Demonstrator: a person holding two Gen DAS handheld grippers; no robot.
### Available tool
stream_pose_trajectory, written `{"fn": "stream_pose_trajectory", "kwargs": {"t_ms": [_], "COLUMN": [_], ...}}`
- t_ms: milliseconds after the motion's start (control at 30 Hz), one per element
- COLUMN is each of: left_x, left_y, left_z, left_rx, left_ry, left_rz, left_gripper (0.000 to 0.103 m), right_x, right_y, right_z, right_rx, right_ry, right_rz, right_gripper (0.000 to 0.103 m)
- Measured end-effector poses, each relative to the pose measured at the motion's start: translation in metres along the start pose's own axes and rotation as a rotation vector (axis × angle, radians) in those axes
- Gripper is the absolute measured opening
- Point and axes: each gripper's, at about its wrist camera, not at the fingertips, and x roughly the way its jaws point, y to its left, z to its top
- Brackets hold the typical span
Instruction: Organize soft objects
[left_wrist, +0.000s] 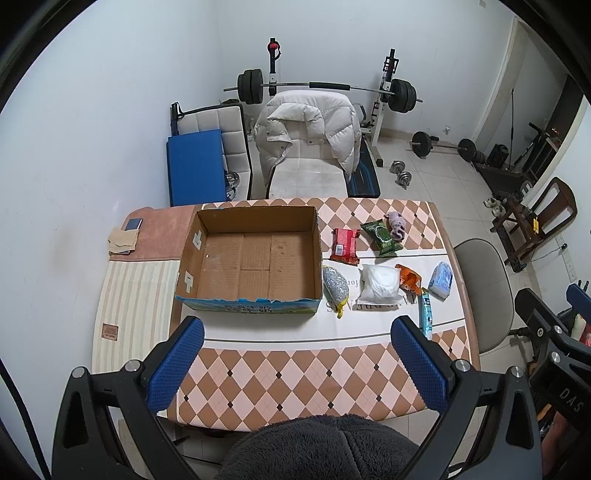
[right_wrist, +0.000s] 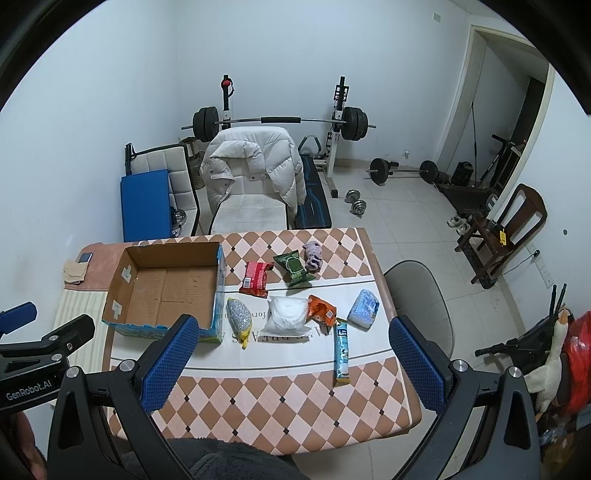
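An open, empty cardboard box (left_wrist: 255, 258) (right_wrist: 166, 288) stands on the table's left half. To its right lie soft items: a red packet (left_wrist: 345, 246) (right_wrist: 255, 278), a green packet (left_wrist: 382, 236) (right_wrist: 294, 267), a purple cloth (left_wrist: 396, 225) (right_wrist: 313, 256), a silver scrubber (left_wrist: 335, 286) (right_wrist: 240, 317), a white pouch (left_wrist: 380, 286) (right_wrist: 286, 314), an orange packet (left_wrist: 410, 278) (right_wrist: 321, 310), a light-blue pack (left_wrist: 440, 280) (right_wrist: 364, 308) and a long blue tube (left_wrist: 426, 314) (right_wrist: 341, 350). My left gripper (left_wrist: 297, 362) is open and empty above the near table edge. My right gripper (right_wrist: 291, 363) is open and empty, also near the front edge.
The table (left_wrist: 295, 376) has a checkered cloth. A phone and a tan cloth (left_wrist: 123, 236) lie at its far left corner. A chair with a white jacket (left_wrist: 306, 140) stands behind the table; a grey chair (right_wrist: 417, 295) stands at its right. Weights lie on the floor.
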Motion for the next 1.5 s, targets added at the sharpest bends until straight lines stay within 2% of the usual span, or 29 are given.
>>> {"fn": "stream_pose_trajectory", "kwargs": {"t_ms": [133, 233, 433, 600, 800, 933, 1067, 1233, 1267, 1300, 1367, 1433, 1467, 1500], "left_x": [0.015, 0.044, 0.142, 0.240, 0.369, 0.435, 0.477, 0.502, 0.504, 0.509, 0.506, 0.499, 0.496, 0.491], "left_y": [0.000, -0.009, -0.054, -0.104, -0.164, -0.191, -0.204, -0.215, -0.218, -0.220, -0.220, -0.219, -0.218, -0.218], "left_z": [0.013, 0.032, 0.069, 0.086, 0.076, 0.055, 0.039, 0.028, 0.026, 0.025, 0.024, 0.026, 0.027, 0.028], "left_rx": [0.008, 0.034, 0.082, 0.118, 0.109, 0.112, 0.099, 0.115, 0.133, 0.150, 0.159, 0.160, 0.161, 0.167], "left_ry": [0.009, 0.041, 0.209, 0.384, 0.623, 0.763, 0.841, 0.866, 0.858, 0.850, 0.832, 0.819, 0.810, 0.795], "left_rz": [0.005, -0.005, -0.101, -0.149, -0.186, -0.195, -0.189, -0.166, -0.154, -0.131, -0.112, -0.102, -0.099, -0.087], "left_gripper": [0.103, 0.103, 0.103, 0.103, 0.103, 0.103, 0.103, 0.103, 0.100, 0.087, 0.080, 0.070, 0.068, 0.067], "right_x": [0.019, 0.046, 0.137, 0.250, 0.389, 0.467, 0.525, 0.568, 0.574, 0.581, 0.591, 0.601, 0.605, 0.609], "right_y": [-0.010, -0.033, -0.093, -0.145, -0.202, -0.226, -0.236, -0.239, -0.239, -0.240, -0.243, -0.245, -0.245, -0.245], "right_z": [0.005, 0.010, 0.017, 0.011, -0.003, -0.016, -0.031, -0.049, -0.052, -0.055, -0.058, -0.061, -0.064, -0.066], "right_rx": [0.052, 0.112, 0.221, 0.276, 0.340, 0.382, 0.396, 0.401, 0.407, 0.418, 0.433, 0.446, 0.447, 0.448], "right_ry": [0.025, 0.064, 0.187, 0.341, 0.500, 0.609, 0.697, 0.776, 0.785, 0.797, 0.810, 0.828, 0.842, 0.858], "right_rz": [0.014, 0.018, -0.007, -0.022, -0.045, -0.043, -0.021, -0.001, 0.007, 0.021, 0.033, 0.036, 0.035, 0.032], "right_gripper": [0.103, 0.103, 0.103, 0.103, 0.103, 0.103, 0.103, 0.103, 0.103, 0.103, 0.100, 0.086, 0.081, 0.067]}}
